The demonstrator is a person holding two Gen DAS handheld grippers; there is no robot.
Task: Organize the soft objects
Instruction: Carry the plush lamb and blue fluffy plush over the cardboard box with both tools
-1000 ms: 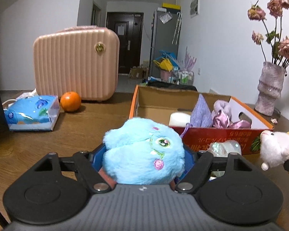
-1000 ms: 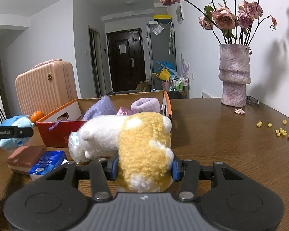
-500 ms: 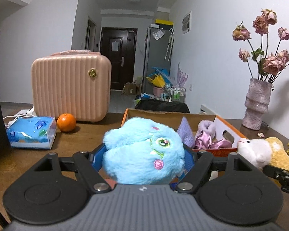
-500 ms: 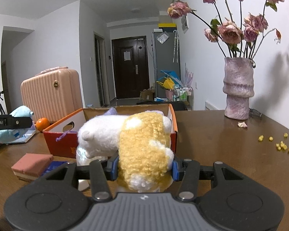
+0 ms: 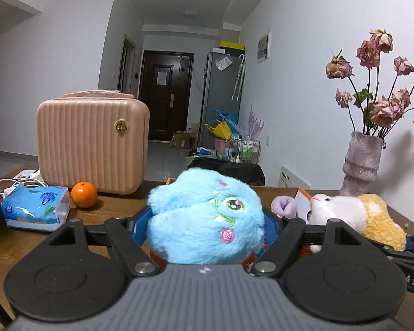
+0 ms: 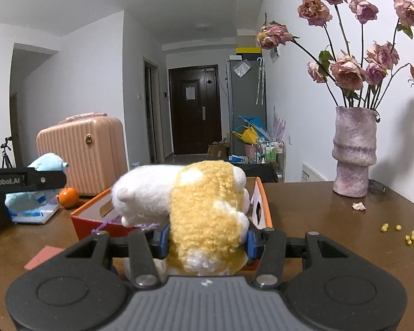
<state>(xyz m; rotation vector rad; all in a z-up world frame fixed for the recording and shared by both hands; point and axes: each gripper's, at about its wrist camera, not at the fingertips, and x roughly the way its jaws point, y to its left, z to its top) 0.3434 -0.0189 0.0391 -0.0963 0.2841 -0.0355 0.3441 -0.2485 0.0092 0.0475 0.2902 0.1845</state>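
My left gripper (image 5: 205, 229) is shut on a fluffy blue plush toy (image 5: 204, 218), held up above the table. My right gripper (image 6: 207, 241) is shut on a white and yellow plush sheep (image 6: 204, 212). The sheep also shows in the left wrist view (image 5: 353, 218), and the blue plush in the right wrist view (image 6: 48, 164). An open orange cardboard box (image 6: 262, 207) stands on the table just beyond both toys, with purple soft items (image 5: 283, 205) inside. The toys hide most of the box.
A pink suitcase (image 5: 92, 144), an orange (image 5: 84, 191) and a blue tissue pack (image 5: 36, 207) sit at the left. A purple vase (image 6: 353, 151) with dried roses stands at the right, with yellow crumbs (image 6: 405, 230) near it. A pink block (image 6: 42, 256) lies on the table at the front left.
Both grippers have risen with their toys. The box has dropped lower in both views and is now mostly hidden behind the plush toys.
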